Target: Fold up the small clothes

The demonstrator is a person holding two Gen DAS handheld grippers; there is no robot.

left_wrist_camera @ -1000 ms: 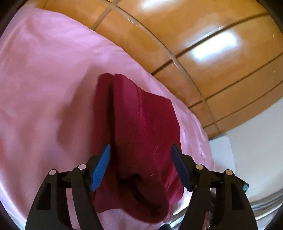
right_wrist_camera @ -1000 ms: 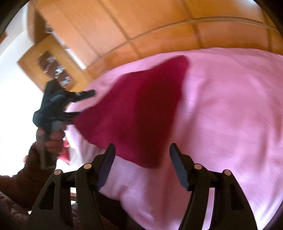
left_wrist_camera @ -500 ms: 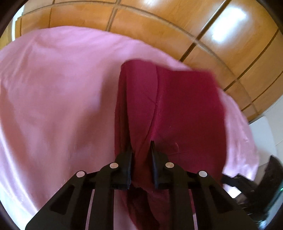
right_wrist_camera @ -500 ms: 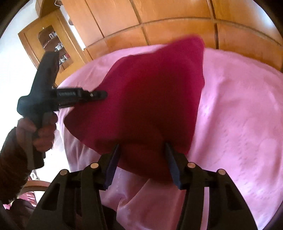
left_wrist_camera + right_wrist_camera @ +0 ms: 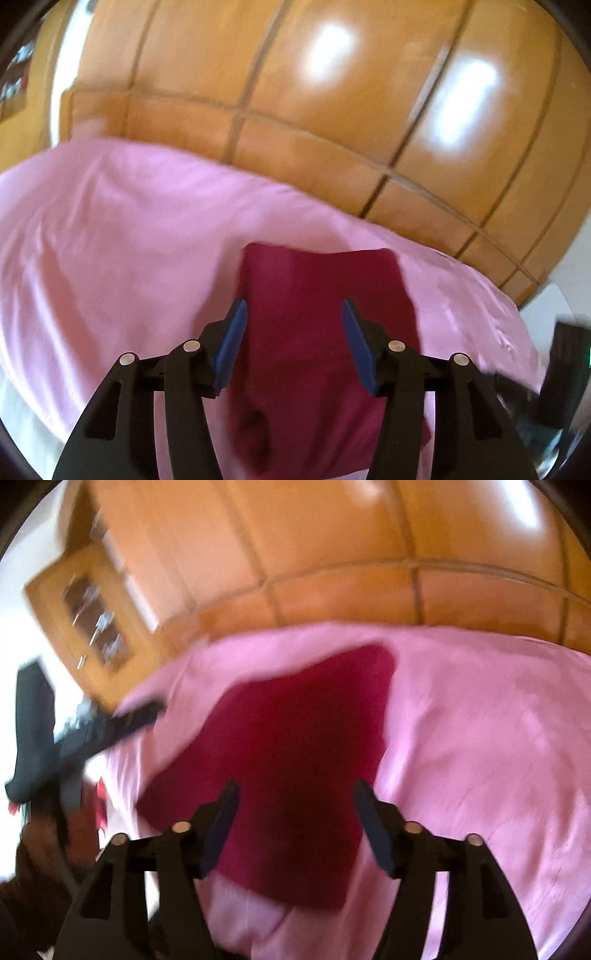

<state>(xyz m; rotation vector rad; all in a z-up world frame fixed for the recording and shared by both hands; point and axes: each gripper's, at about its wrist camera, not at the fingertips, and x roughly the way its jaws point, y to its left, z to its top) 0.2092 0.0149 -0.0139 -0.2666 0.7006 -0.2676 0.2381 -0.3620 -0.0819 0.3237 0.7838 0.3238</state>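
Here both the left tool (image 5: 291, 314) and the right tool (image 5: 293, 797) are opening, jaws apart and gripping nothing, above the folded dark-red garment (image 5: 325, 332) lying flat on the pink bedsheet (image 5: 110, 258).

Pink bedspread (image 5: 110, 258), wooden wardrobe (image 5: 332, 110) behind (possibly a glazed cabinet (image 5: 92, 627)).

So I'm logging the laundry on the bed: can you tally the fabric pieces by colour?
Dark red folded garment: 1
Pink bedsheet: 1
Total: 2
A bit of bright red shows near the hand at the left edge of the right wrist view, too blurred to count.
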